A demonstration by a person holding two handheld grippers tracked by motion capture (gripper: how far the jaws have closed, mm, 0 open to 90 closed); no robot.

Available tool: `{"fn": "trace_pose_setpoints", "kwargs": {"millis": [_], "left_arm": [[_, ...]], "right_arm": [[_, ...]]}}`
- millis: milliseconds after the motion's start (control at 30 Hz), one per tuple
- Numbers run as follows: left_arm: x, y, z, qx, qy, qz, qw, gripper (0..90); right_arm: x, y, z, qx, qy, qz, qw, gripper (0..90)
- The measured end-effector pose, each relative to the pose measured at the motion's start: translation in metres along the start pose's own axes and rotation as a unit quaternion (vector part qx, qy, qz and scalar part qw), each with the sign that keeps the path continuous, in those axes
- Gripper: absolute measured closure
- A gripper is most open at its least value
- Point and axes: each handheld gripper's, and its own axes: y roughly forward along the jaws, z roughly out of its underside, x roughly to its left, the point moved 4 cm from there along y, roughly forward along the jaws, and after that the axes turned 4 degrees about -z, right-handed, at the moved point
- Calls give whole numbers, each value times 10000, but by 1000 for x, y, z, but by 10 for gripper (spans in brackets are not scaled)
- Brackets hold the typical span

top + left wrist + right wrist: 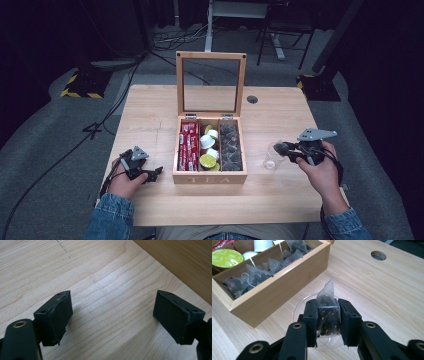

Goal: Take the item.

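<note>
Jaws of the right gripper [327, 322] were clamped on a tea bag [327, 312], its long axis upright btwn them, w/ the clear cup [305, 303] directly below/ahead, while the left gripper [112, 317], jaws wide apart on nothing, sat farther off.

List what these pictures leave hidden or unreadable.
- Glass cup, right gripper view: mostly behind the right gripper and its tea bag.
- Red packets, high view: print too small.
- Wooden box, left gripper view: cut off by the edge.
</note>
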Motion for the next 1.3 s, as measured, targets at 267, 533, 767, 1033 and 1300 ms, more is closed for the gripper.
{"fn": "trace_pose_setpoints", "kwargs": {"millis": [267,533,767,1033,1300], "left_arm": [[0,0,0,2,4,1,10000,162],[0,0,0,-3,3,-1,10000,162],[0,1,-1,15,-12,14,10000,161],[0,2,-2,2,-11,3,10000,161],[0,2,-2,6,-8,14,10000,161]], "right_arm": [[2,9,4,185,-5,-64,9998,690],[6,11,1,110,-44,-115,9999,488],[5,9,0,-44,82,-95,9999,434],[0,1,-2,-225,197,-19,9996,379],[-2,-3,-10,-395,263,-83,9988,339]]}}
